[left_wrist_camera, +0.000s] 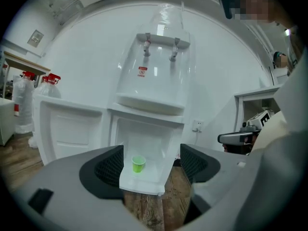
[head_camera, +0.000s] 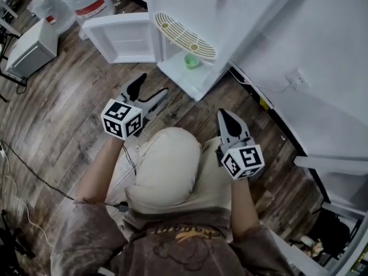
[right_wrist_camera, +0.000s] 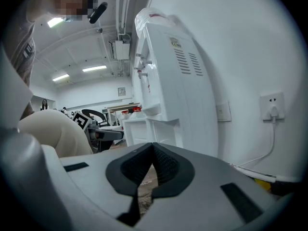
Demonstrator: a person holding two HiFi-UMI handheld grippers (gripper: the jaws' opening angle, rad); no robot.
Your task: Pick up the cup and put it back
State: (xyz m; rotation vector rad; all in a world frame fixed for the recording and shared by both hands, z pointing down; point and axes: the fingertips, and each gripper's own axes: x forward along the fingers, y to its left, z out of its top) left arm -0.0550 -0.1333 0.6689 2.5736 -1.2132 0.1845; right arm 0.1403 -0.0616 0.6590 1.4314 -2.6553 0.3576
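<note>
Left gripper view, green cup [left_wrist_camera: 138, 164] ahead, framed by spread left claw [left_wrist_camera: 152, 164]

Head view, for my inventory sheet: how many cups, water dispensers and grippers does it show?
Green cup: 1
Water dispenser: 1
Grippers: 2 (left gripper, right gripper)
Total: 4

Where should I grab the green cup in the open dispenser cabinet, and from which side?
Grip the cup across its side wall, mid-height, coming straight into the open-fronted cabinet. It stands upright; walls close the back and sides. The open jaws of the left gripper frame it.
</note>
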